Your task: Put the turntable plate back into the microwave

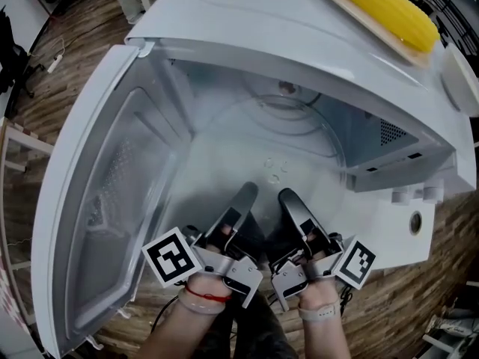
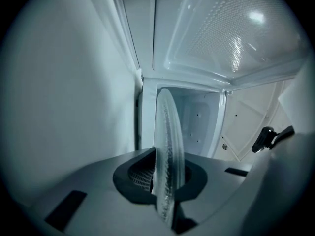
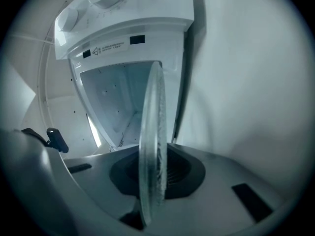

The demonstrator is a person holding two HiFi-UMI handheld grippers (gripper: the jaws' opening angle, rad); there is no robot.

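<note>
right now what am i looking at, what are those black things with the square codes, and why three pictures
A person holds a hand-held gripper in each hand, left and right; the marker cubes are parts of them. The head view looks down from the person's head at an open microwave, its door swung left. The other two views come from a camera on each hand-held gripper, looking along its jaws. Both are clamped on the rim of the glass plate at the microwave's mouth. Corn lies on a board on top.
</note>
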